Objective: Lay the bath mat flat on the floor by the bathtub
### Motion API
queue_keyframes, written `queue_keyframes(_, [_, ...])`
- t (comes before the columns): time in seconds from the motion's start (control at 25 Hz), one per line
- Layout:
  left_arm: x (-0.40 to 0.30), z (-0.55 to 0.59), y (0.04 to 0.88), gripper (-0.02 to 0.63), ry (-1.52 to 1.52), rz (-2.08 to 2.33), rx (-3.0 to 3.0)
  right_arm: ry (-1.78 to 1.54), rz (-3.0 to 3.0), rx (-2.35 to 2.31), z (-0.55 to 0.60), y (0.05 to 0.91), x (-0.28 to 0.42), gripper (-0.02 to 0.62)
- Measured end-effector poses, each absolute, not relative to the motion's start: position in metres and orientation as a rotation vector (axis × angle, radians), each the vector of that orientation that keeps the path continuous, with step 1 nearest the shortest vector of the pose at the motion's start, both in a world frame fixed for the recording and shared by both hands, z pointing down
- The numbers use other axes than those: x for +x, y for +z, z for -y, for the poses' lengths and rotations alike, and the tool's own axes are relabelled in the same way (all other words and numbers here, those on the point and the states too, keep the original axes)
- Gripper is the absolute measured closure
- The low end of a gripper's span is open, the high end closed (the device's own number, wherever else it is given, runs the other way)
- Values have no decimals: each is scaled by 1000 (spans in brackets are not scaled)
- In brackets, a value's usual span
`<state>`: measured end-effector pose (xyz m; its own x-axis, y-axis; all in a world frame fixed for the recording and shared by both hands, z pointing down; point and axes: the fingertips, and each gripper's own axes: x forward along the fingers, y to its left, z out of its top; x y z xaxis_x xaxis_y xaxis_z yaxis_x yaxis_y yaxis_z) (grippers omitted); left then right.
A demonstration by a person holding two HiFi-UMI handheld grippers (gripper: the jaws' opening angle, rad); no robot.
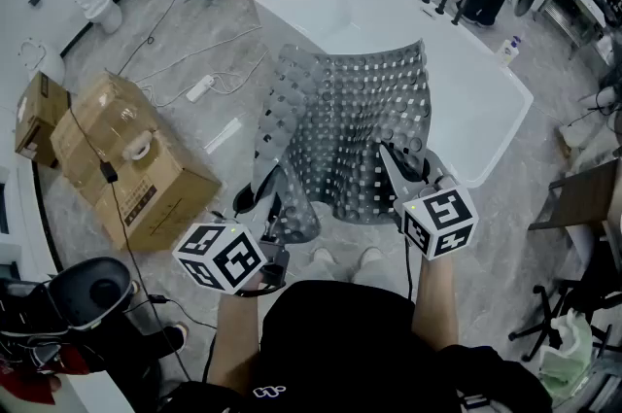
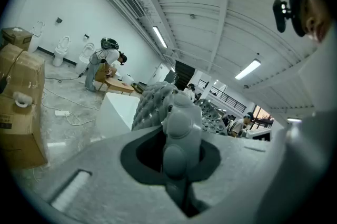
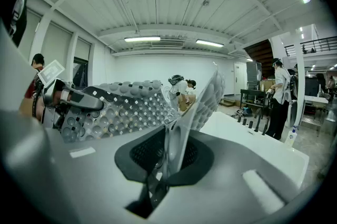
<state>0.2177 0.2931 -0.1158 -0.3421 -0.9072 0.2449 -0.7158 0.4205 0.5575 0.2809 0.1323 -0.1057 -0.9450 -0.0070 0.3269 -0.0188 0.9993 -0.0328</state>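
Here, the grey bath mat (image 1: pixel 360 129) is off the floor (image 1: pixel 194 61), held up by both tongs in front of the near long side of the white bathtub (image 1: pixel 486 110). The left tongs (image 1: pixel 266 197) are closed on a bunched, bumpy fold at the mat's left edge, seen thick between the jaws in the left gripper view (image 2: pixel 179 136). The right tongs (image 1: pixel 394 158) pinch a thin edge at the mat's right side (image 3: pixel 171 146). The mat sags between them, its lower edge seemingly clear of the floor above the person's shoes (image 1: pixel 342 259). Cardboard boxes (image 1: pixel 126 158) stand on the floor well to the left.
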Motion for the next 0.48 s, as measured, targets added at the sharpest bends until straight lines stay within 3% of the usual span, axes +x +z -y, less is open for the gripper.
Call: queue_keyframes(0.48, [226, -268, -102, 580, -463, 2161, 1332, 97, 2796, -8, -113, -94, 298, 571])
